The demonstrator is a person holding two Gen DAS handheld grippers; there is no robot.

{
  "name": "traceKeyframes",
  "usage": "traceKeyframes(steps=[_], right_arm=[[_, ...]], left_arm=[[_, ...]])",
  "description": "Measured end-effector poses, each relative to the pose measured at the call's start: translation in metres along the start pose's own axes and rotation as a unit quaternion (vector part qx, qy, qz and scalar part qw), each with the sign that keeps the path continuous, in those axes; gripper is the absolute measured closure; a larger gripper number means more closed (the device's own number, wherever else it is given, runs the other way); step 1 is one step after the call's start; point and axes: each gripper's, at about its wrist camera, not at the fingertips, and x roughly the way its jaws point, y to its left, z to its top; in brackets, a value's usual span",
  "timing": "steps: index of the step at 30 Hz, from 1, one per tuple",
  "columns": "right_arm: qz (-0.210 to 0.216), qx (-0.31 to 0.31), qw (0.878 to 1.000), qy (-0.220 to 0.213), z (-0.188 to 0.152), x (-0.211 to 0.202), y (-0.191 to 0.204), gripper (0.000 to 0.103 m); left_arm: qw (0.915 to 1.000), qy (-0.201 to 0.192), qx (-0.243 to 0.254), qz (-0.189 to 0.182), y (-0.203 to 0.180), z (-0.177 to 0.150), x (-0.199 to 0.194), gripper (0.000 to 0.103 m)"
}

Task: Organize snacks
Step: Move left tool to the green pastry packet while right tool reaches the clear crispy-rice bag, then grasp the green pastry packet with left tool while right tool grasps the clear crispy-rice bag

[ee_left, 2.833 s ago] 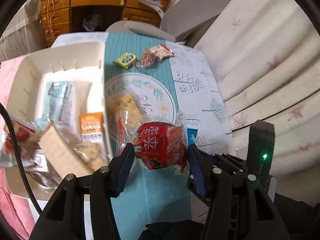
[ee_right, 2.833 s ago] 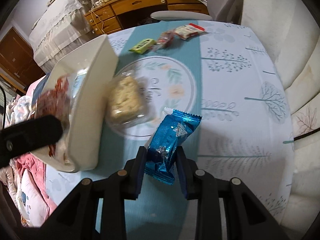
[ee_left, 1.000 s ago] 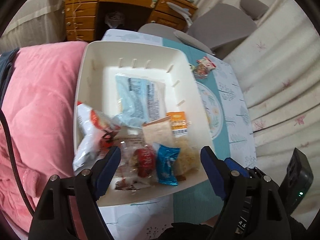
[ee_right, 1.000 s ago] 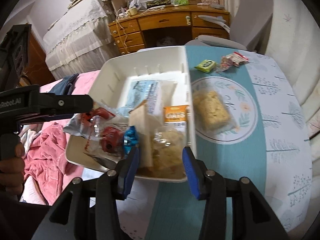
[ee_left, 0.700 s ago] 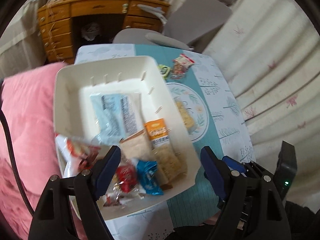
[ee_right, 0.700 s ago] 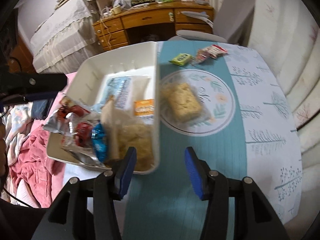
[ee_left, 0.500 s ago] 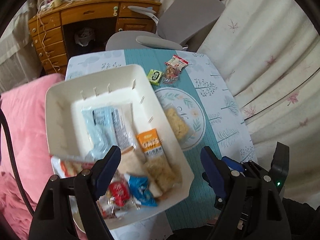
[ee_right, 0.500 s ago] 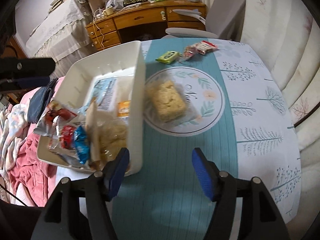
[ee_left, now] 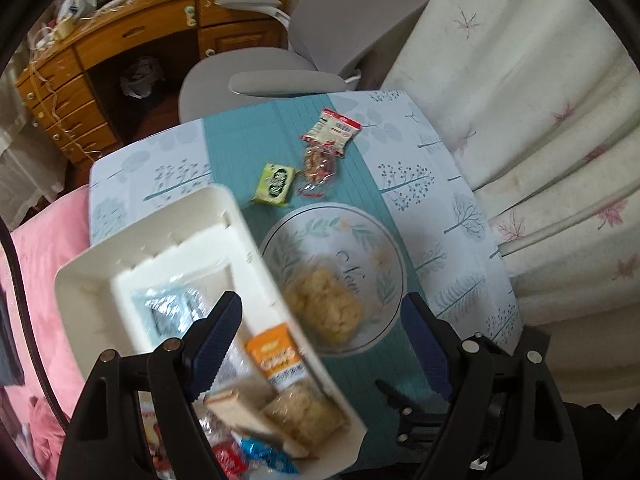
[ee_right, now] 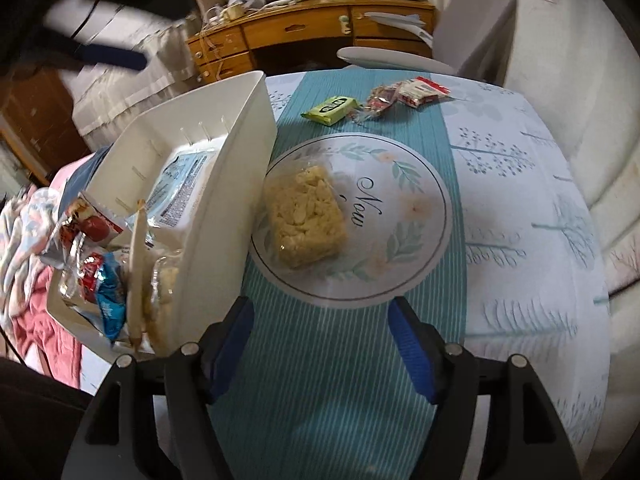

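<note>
Left gripper (ee_left: 320, 344): two black moulded plastic arms, each tipped with a dark-blue ribbed pad (ee_left: 214, 338) and fastened with round silver screws (ee_left: 171, 345); a thin black cable (ee_left: 24, 304) curves along the left edge. Right gripper (ee_right: 322, 346): the same black frame, brighter blue pads (ee_right: 412, 354), silver screws (ee_right: 453, 349) at the finger joints.

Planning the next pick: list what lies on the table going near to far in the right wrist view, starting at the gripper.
right gripper, jaws opening with nothing between them → wrapped crumbly snack bar on the round floral mat → green packet → clear candy packet → red-and-white packet
</note>
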Motion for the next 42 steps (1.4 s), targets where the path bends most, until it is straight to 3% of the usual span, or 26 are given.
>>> traceKeyframes(steps=[7, 11, 14, 18, 22, 27, 37, 42], right_arm=[[0.025, -0.065, 0.998, -0.004, 0.014, 0.018, -0.001, 0.033], [0.039, -0.098, 0.994, -0.006, 0.02, 0.028, 0.0, 0.033], [0.049, -0.117, 0.992, -0.007, 0.023, 0.036, 0.001, 0.033], [0.06, -0.132, 0.989, -0.009, 0.026, 0.045, 0.001, 0.033], [0.063, -0.142, 0.988, -0.01, 0.028, 0.054, 0.0, 0.033], [0.079, -0.138, 0.987, -0.005, 0.034, 0.066, -0.004, 0.032], [0.11, -0.114, 0.987, -0.005, 0.046, 0.082, -0.004, 0.032], [0.12, -0.091, 0.989, -0.007, 0.054, 0.086, -0.009, 0.032]], left_arm=[[0.9966, 0.053, 0.029, 0.057, -0.009, 0.053, 0.043, 0.022], [0.9939, 0.076, 0.039, 0.069, -0.008, 0.077, 0.067, 0.022], [0.9891, 0.096, 0.052, 0.099, -0.006, 0.094, 0.089, 0.023], [0.9858, 0.112, 0.062, 0.109, -0.002, 0.11, 0.114, 0.023], [0.9761, 0.149, 0.07, 0.142, 0.003, 0.12, 0.146, 0.025], [0.9698, 0.182, 0.067, 0.148, 0.013, 0.125, 0.177, 0.026], [0.9719, 0.19, 0.033, 0.136, 0.035, 0.137, 0.21, 0.026], [0.9729, 0.191, 0.013, 0.13, 0.045, 0.14, 0.22, 0.034]])
